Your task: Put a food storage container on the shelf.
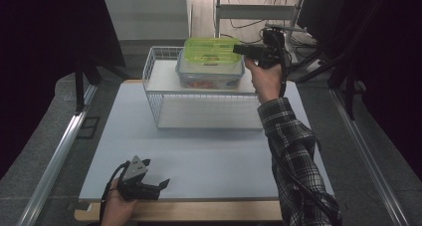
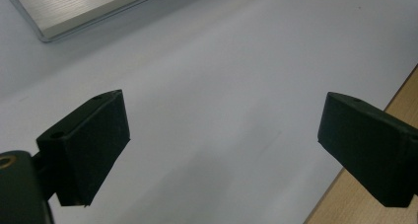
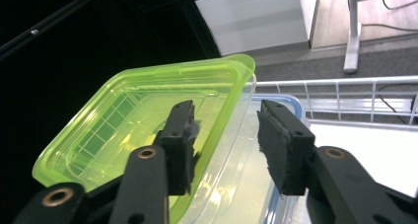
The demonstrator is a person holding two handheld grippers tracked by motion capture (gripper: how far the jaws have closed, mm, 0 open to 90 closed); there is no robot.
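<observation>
A: Starting left of the wire basket (image 1: 154,94), what's there?

B: The left gripper (image 1: 149,185) rests near the table's (image 1: 209,156) front edge, jaws spread wide, holding nothing.

A: And at the basket itself?

B: A green-lidded box (image 1: 211,51) sits stacked on a blue-rimmed box (image 1: 209,76) on the basket's upper shelf. The right gripper (image 3: 224,145), at the basket's right, has its jaws parted astride the green box's wall (image 3: 231,110), pads clear. It looks like a release; next, backing straight off without nudging the stack.
</observation>
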